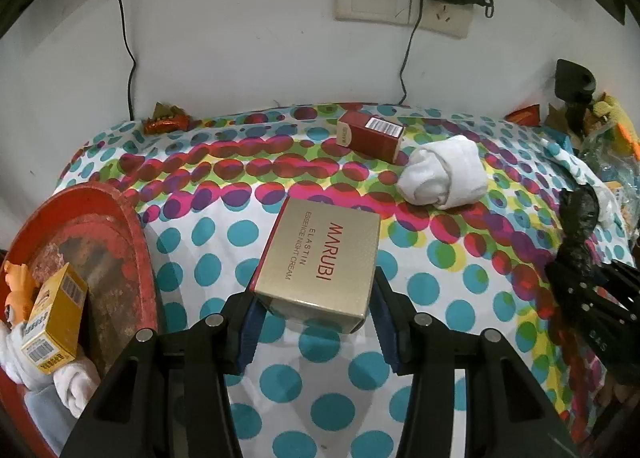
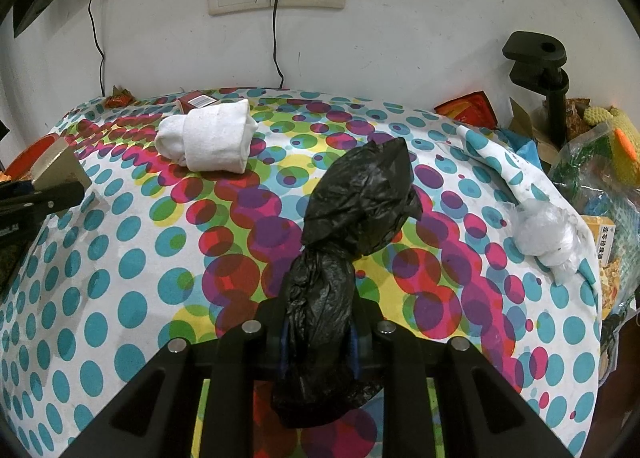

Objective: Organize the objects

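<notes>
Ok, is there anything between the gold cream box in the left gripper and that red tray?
Nothing visible. The gold cream box sits held in the left gripper, and only bare polka-dot cloth lies between it and the red tray. A yellow box already fills the tray's near part.

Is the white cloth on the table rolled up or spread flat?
Rolled up: the white cloth is a compact bundle, its outer layer wrapped around the roll, lying on the dotted tablecloth.

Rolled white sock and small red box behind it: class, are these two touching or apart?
Apart. The left wrist view shows a strip of dotted cloth between the rolled white sock and the small red box.
</notes>
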Tool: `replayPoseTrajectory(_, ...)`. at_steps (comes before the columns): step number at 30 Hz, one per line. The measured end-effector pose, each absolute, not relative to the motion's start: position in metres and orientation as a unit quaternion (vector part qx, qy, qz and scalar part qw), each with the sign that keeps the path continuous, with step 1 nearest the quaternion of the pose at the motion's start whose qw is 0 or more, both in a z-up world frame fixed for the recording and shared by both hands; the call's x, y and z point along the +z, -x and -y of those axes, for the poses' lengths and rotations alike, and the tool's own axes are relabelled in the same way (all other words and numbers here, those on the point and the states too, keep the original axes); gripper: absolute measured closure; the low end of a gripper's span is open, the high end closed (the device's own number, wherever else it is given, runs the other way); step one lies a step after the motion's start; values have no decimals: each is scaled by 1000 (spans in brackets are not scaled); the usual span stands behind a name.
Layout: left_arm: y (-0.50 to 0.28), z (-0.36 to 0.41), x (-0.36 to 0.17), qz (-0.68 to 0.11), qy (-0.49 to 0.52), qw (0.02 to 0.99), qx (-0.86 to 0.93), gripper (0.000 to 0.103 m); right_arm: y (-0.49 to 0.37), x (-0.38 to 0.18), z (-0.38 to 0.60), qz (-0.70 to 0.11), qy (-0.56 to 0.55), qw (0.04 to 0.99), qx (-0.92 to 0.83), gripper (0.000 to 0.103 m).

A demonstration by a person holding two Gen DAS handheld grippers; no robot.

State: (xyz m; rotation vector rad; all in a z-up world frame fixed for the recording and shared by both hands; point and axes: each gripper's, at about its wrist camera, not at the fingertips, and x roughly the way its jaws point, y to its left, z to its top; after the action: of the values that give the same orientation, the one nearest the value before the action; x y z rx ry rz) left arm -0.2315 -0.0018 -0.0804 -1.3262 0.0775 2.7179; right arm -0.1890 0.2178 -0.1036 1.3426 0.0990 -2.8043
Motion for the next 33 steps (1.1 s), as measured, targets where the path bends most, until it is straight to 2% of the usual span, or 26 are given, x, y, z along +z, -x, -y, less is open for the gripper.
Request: replayPoseTrajectory(33,207,65,-48,3,433,20,901,58,190,-103,-218,-37,-431,14,-901,81)
